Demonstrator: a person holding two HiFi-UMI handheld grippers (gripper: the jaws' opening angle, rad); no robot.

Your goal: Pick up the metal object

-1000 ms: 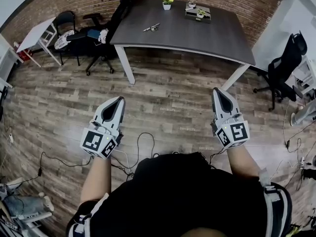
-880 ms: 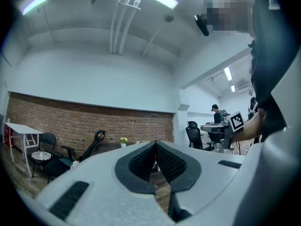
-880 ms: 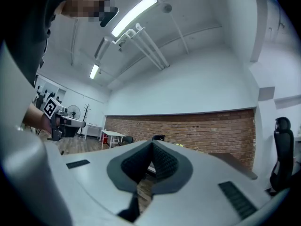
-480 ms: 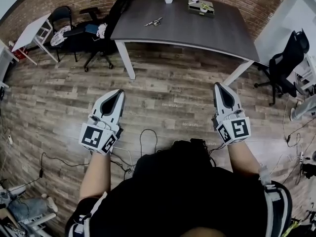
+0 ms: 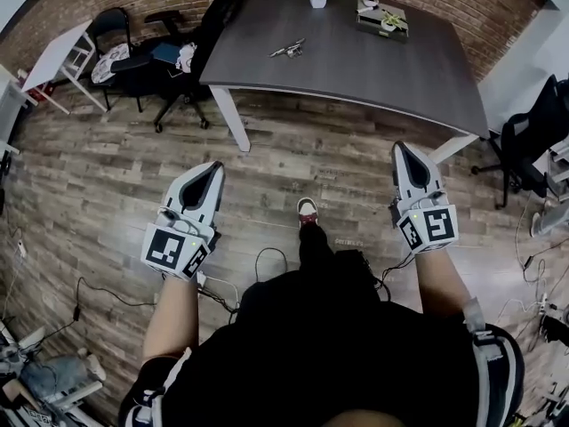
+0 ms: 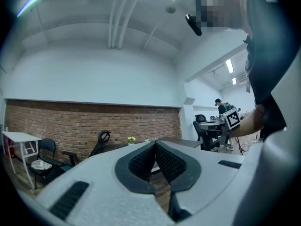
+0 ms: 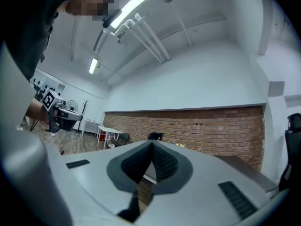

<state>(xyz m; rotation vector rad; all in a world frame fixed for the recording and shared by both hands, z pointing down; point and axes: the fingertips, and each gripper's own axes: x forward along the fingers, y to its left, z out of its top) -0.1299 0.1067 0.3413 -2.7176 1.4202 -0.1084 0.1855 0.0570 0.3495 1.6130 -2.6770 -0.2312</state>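
Stepping forward, the person now shows a shoe [image 5: 307,209] between the grippers, and the dark table [image 5: 382,74] sits a little nearer than a second ago. The left gripper [image 5: 213,174] is pressed together and empty. The metal object [image 5: 287,51] lies on the table's left part, well apart from both grippers. The right gripper [image 5: 405,151] is likewise closed on nothing. Arriving with the jaws unopened would likely shove the object away, and the floor cables [image 5: 271,250] could snag a foot.
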